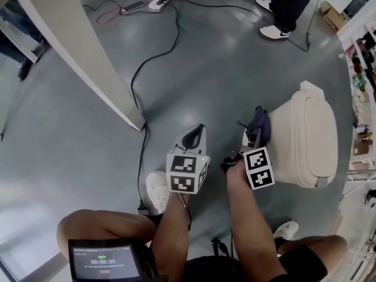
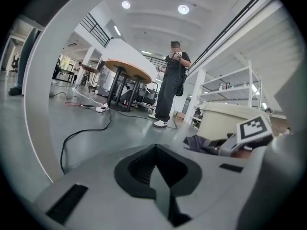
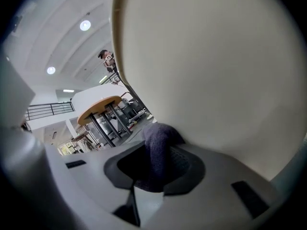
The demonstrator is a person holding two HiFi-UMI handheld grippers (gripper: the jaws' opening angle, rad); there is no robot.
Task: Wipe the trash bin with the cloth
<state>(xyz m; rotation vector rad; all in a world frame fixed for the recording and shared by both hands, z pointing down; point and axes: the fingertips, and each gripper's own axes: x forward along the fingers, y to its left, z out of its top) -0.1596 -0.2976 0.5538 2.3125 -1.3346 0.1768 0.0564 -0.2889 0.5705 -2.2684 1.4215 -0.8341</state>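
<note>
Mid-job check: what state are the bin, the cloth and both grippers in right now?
trash bin: upright on the floor, lid down.
right gripper: fingers shut on the cloth.
cloth: bunched up, clamped, touching the bin's side wall.
left gripper: fingers together, nothing between them, clear of the bin.
screen: lit, showing a timer.

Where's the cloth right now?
In the head view, the dark cloth sits right of centre, clamped in the right hand-held gripper and held up against the wall of the beige trash bin.
</note>
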